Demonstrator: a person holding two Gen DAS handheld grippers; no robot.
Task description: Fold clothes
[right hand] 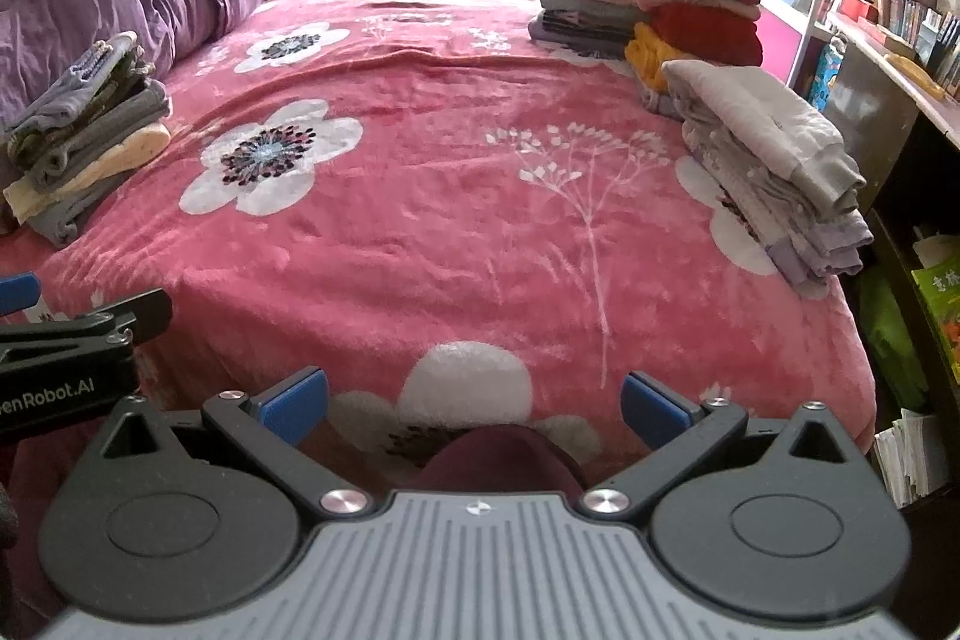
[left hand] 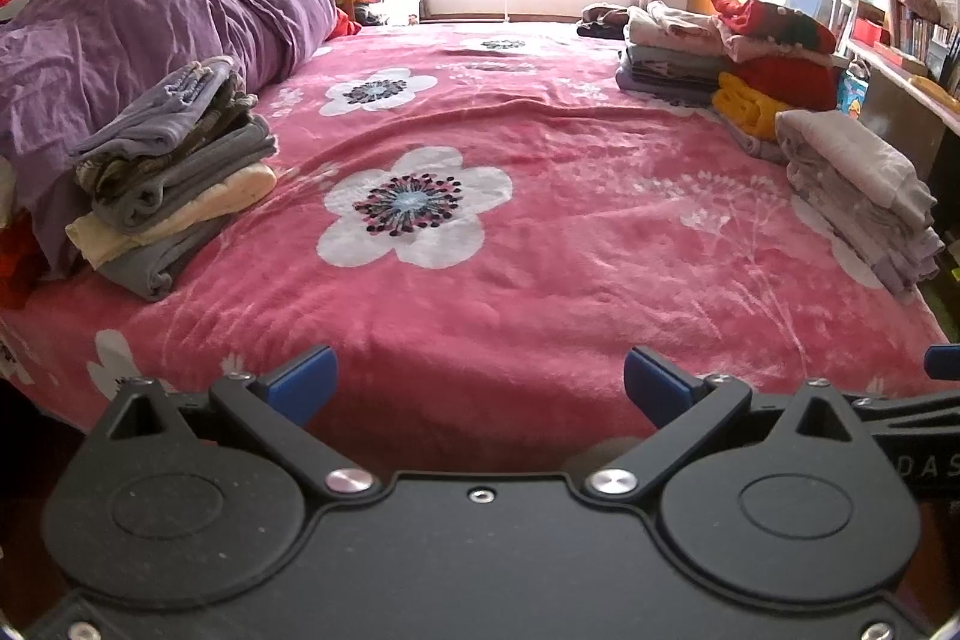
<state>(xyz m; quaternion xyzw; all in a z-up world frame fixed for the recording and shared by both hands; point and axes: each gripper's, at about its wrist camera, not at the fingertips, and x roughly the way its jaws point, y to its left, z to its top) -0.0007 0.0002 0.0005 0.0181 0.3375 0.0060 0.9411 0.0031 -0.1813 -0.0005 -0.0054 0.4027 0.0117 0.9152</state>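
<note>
While both tools hang at the near edge of the bed (left hand: 480, 292), neither one grips anything: the left tool (left hand: 480, 385) has its blue pads spread wide over bare pink blanket, and the right tool (right hand: 474, 403) is equally released, its jaws apart with nothing between them.

The clothes sit in folded stacks around the bed's edges. A grey and cream pile (left hand: 174, 172) rests on the left side, against a rumpled purple quilt (left hand: 150, 22). On the right, a pale grey and lilac stack (left hand: 858, 196) lies nearest, with a red, yellow and green pile (left hand: 774, 58) behind it and a muted grey and beige stack (left hand: 666, 52) just beside that. The middle of the flowered blanket holds no garment.

The right wrist view alone shows a dark maroon cloth (right hand: 498, 460) bunched just under the right tool, below the bed's edge; what it belongs to cannot be told. It also catches the black body of the left tool at its left border, and shelves with books (right hand: 912, 454) beyond the bed's right side. The left wrist view alone shows a dark garment (left hand: 603, 22) lying flat at the far end of the bed, and only a blue tip of the right tool at its right border.
</note>
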